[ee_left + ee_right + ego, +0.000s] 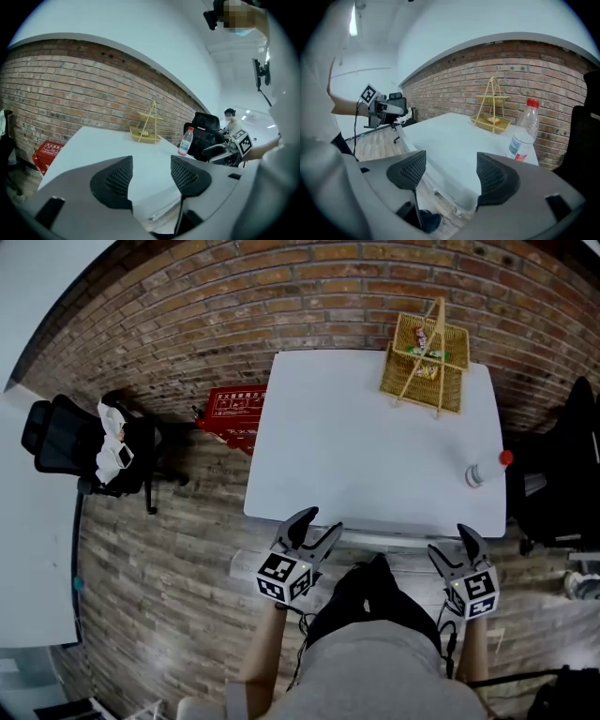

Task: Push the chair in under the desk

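Both pairs of jaws are released with nothing between them: the left gripper (317,524) and the right gripper (454,547) hover side by side at the near edge of the white counter (356,456), pointing across its top. A black office chair (84,451) stands well off to the left on the plank floor (178,596), not under this counter. It is close against a second white counter (28,549) at the left edge and has white things heaped on its seat. A second black chair (562,474) sits just beside the right end of the white counter, and I cannot tell which of the two the task means.

On the counter, a yellow wire basket (427,357) stands at the far right corner. A clear bottle with a red cap (483,470) stands upright at the right edge, nearer the right gripper. Behind the counter runs a brick wall (234,315), and a red sign (230,413) leans low against it beside the counter's far left corner.
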`<control>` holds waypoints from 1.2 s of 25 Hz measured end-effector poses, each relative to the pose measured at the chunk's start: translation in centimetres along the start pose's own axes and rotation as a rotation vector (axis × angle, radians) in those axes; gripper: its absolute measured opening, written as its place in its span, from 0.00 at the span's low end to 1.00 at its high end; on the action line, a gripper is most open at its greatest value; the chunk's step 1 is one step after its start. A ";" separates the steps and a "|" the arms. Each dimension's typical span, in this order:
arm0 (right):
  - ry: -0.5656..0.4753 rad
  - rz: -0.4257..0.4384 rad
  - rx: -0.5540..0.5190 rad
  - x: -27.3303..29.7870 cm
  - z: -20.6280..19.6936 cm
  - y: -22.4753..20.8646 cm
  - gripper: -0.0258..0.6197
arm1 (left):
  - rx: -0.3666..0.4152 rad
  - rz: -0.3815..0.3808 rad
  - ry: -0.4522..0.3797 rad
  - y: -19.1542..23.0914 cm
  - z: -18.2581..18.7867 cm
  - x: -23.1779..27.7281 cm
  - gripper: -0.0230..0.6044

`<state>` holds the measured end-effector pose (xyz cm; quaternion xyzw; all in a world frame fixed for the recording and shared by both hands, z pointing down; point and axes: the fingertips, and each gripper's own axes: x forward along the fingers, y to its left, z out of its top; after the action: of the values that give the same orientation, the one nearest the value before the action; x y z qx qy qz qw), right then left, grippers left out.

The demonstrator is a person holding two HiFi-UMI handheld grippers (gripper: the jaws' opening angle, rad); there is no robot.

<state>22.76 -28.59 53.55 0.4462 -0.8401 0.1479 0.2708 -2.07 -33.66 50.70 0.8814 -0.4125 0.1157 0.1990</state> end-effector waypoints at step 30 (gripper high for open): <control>-0.314 -0.068 0.178 1.4 9.3 3.1 0.06 | 0.032 0.042 -0.090 -5.8 4.4 2.9 0.17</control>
<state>16.53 -32.32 46.77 0.5140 -0.8402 0.1407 0.1005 4.40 -34.21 46.31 0.8799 -0.4376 0.0868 0.1635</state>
